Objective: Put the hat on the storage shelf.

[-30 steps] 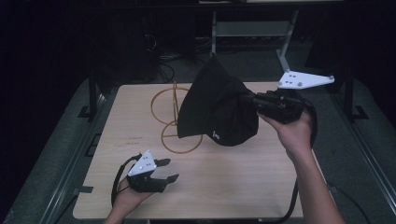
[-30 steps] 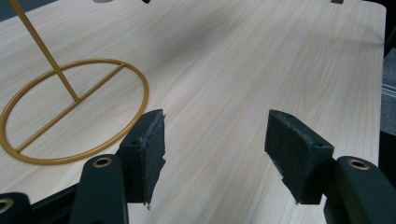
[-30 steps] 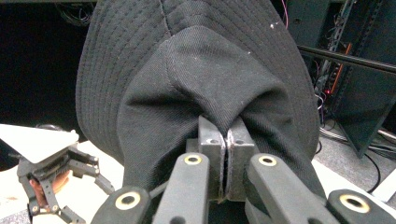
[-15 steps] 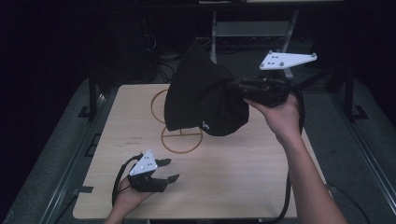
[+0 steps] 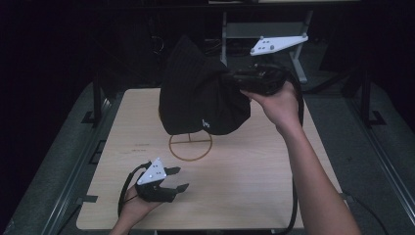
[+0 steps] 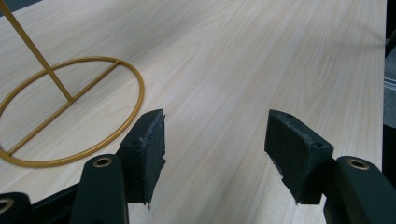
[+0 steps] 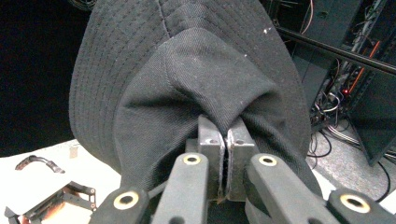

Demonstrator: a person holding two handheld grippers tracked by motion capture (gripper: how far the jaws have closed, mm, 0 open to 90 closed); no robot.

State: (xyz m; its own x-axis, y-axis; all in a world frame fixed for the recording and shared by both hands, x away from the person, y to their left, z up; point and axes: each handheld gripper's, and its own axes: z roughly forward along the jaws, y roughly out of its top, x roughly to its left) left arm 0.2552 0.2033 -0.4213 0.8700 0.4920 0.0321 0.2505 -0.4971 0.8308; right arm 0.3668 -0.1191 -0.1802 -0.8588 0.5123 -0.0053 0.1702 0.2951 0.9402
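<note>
Surface: a light wooden table [image 5: 254, 171] is carrying the scene, its grain running lengthwise in the left gripper view.
On it, stand: a gold wire stand [image 5: 190, 145] is sitting near the middle, its ring base lying flat on the wood with a crossbar through it and a thin rod rising from the bar.
On it, near edge: the left gripper [image 5: 171, 180] is resting on the wood, jaws spread apart.
Markings: faint small print is showing left of the ring, too small to read.

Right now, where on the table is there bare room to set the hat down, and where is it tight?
Bare wood lies right of the gold stand's ring base toward the table edge, under the right forearm. The near-left corner is taken by the open left gripper. The black hat, pinched by the right gripper, hangs over the stand.
</note>
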